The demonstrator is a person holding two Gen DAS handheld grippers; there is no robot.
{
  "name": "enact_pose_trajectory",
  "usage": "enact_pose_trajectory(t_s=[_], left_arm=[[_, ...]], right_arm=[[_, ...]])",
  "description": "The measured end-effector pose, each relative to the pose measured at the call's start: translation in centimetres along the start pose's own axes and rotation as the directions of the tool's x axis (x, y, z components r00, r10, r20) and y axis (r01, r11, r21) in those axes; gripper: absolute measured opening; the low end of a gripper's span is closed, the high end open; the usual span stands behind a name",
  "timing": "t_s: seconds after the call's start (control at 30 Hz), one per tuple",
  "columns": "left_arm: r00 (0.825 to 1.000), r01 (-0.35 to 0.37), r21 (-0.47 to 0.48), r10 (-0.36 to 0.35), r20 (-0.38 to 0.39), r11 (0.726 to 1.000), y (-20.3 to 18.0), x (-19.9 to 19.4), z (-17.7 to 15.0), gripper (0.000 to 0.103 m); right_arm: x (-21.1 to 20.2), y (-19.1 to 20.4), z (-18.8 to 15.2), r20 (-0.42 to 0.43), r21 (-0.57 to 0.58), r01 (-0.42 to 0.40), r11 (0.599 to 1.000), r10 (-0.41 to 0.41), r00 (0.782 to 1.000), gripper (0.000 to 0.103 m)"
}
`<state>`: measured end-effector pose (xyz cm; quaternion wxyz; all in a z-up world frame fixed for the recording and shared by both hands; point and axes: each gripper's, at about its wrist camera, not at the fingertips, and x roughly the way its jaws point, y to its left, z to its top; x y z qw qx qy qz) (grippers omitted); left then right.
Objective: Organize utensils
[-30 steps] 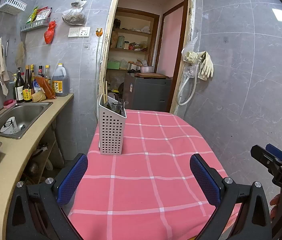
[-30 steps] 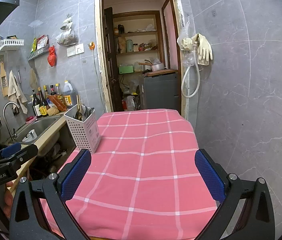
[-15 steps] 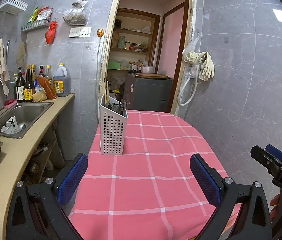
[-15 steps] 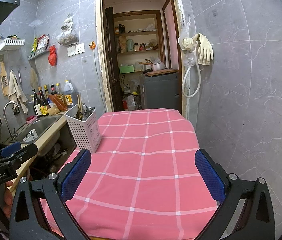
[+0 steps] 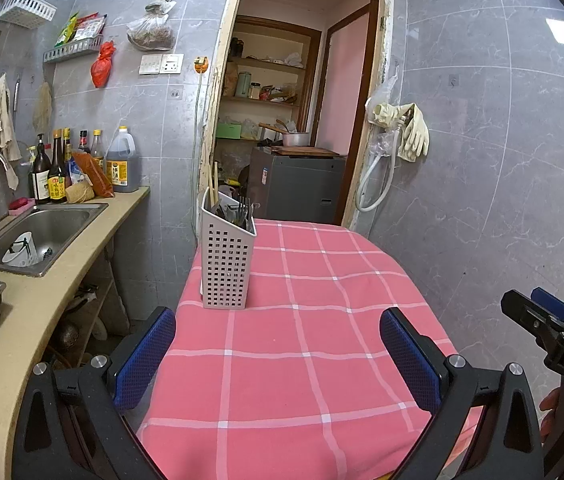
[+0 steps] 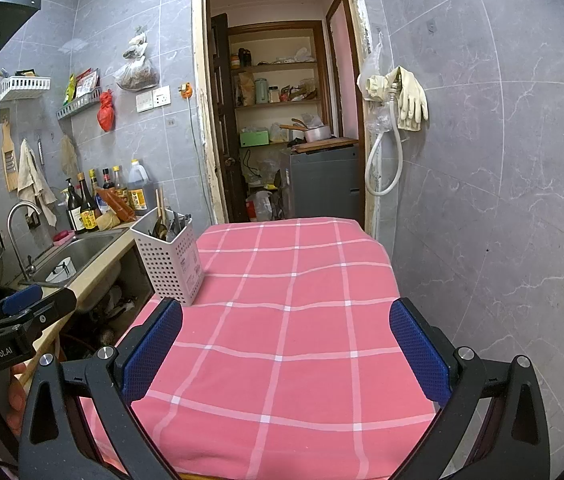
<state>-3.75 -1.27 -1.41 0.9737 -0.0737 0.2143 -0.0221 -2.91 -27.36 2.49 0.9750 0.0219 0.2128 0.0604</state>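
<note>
Tabletop (image 5: 322,360) under the pink check cloth: no loose utensils in either view. White perforated caddy (image 5: 225,264) upright at its far-left edge, beside the sink. Utensils (image 5: 237,210), chopsticks and forks, stand inside it; the rest is too small to tell. Left hand-held gripper (image 5: 277,356) and right hand-held gripper (image 6: 286,352) both spread wide, holding nothing. Looks finished.

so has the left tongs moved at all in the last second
Yes, slightly. In the left wrist view the utensil caddy sits a little right against the left tongs, so they drifted slightly leftward or turned.
</note>
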Motion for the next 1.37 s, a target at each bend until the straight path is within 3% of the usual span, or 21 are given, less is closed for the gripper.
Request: enact_pose_trajectory(t_s=[1.37], left_arm=[[0.999,-0.036,0.015,0.036,-0.036,0.999,-0.42,0.06,-0.34,0.103]], right_arm=[[0.03,0.65,-0.27,-0.002,-0.01,0.001,1.0,-0.001,1.0,0.102]])
